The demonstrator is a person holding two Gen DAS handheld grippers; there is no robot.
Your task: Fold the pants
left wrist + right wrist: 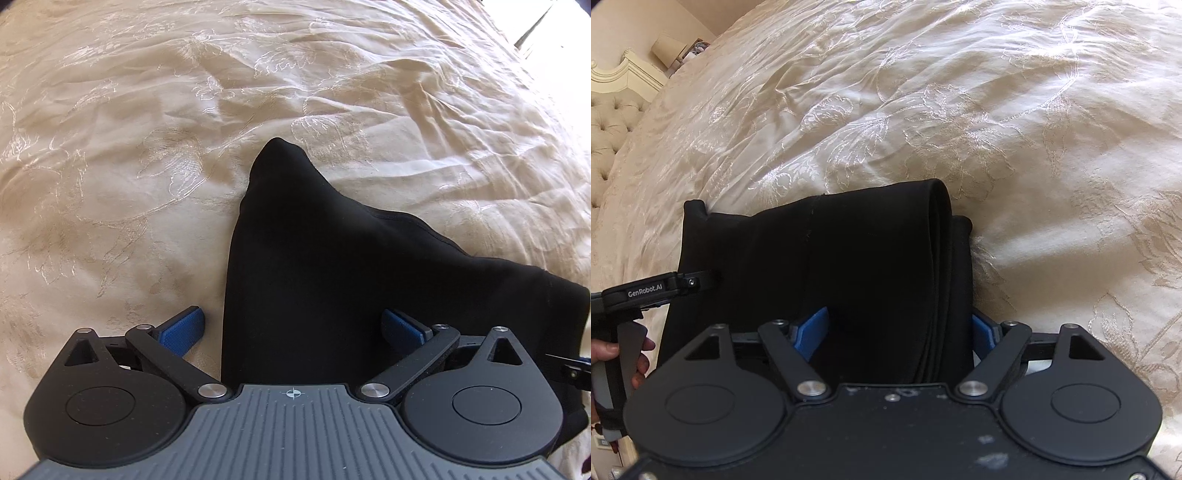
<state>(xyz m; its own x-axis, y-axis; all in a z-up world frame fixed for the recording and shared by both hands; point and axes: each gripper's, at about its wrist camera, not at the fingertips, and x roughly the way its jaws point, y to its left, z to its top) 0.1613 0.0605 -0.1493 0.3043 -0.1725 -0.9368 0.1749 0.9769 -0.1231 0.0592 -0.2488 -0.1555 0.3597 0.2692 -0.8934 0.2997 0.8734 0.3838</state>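
The folded black fabric pants [831, 266] lie on the cream embroidered bedspread [1015, 129] directly under both my spread claws, left claw [293, 332] over one end and right claw [899, 332] straddling the layered edge, pinching nothing.

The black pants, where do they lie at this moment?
The black pants lie folded on the cream bedspread, low in both wrist views, between the open left gripper and the open right gripper.
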